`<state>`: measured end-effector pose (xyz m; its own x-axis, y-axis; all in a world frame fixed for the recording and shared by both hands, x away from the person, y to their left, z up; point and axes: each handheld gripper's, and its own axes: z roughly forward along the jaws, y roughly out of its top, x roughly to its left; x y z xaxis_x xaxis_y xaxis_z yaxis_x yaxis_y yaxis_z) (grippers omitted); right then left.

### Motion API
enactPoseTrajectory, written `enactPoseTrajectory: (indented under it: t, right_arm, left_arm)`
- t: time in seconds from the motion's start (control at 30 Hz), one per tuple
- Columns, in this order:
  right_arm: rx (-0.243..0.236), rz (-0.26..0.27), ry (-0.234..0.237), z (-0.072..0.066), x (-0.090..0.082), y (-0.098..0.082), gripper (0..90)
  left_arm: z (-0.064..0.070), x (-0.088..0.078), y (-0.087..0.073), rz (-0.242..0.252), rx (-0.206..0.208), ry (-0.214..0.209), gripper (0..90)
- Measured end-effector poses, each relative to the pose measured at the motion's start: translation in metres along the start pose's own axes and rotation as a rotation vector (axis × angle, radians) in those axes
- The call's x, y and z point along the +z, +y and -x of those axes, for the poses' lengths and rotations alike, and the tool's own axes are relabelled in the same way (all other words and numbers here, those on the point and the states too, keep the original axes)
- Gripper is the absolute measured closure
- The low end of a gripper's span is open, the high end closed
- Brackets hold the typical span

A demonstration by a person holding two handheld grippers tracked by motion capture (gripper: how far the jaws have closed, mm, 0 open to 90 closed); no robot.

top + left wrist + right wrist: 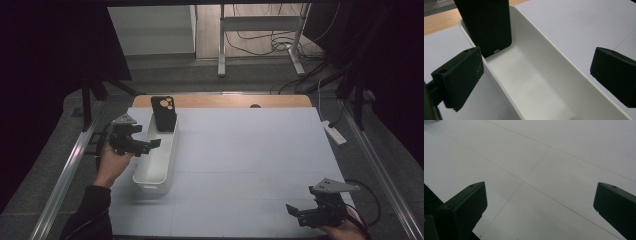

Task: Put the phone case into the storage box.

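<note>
Phone case (163,113) already standing in the far end of the white bin (150,181), propped against its wall; left gripper (150,144) spread wide, gripping nothing; right gripper (295,210) idle, apart; placing looks done

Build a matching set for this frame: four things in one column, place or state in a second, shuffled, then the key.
Things
1. phone case
2. white bin
3. left gripper
4. right gripper

Places or states
A. jaws open over bare white table sheet, near right corner
B. stands upright at the bin's far end
C. long and narrow, on the table's left part
D. jaws open at the bin's left rim, nothing between them

Pairs: 1-B, 2-C, 3-D, 4-A
</note>
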<state>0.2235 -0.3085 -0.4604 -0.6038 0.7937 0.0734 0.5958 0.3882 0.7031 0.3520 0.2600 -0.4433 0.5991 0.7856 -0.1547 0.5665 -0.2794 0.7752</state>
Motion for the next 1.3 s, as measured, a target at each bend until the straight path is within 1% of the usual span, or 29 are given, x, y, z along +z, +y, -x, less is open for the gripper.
enactPoseTrajectory:
  t: [0.13,0.23,0.33,0.4,0.77,0.97,1.2,1.3]
  right_arm:
    - [-0.003,-0.003,0.002,0.000,0.000,0.000,0.0]
    - [-0.007,-0.001,0.000,-0.001,0.000,0.000,0.0]
    - [-0.011,0.000,-0.001,-0.001,0.000,0.000,0.0]
    - [-0.013,0.002,-0.002,-0.002,0.000,0.000,0.0]
    - [-0.011,0.004,-0.001,-0.002,0.000,0.000,0.0]
    - [-0.016,-0.002,0.001,-0.002,0.000,0.000,0.0]
    - [-0.018,-0.004,0.001,-0.002,0.001,0.001,0.0]
    - [-0.019,-0.004,0.002,-0.002,0.000,0.000,0.0]
  left_arm:
    - [0.002,-0.001,-0.002,0.011,-0.009,-0.016,0.0]
    - [0.003,-0.002,-0.005,0.027,-0.023,-0.040,0.0]
    - [0.005,-0.004,-0.007,0.031,-0.023,-0.041,0.0]
    - [0.007,-0.005,-0.008,0.036,-0.029,-0.051,0.0]
    - [0.020,-0.010,-0.016,0.034,-0.011,-0.051,0.0]
    - [0.027,-0.013,-0.023,0.046,-0.015,-0.061,0.0]
    - [0.034,-0.015,-0.030,0.056,-0.018,-0.060,0.0]
    - [0.040,-0.018,-0.034,0.064,-0.019,-0.064,0.0]
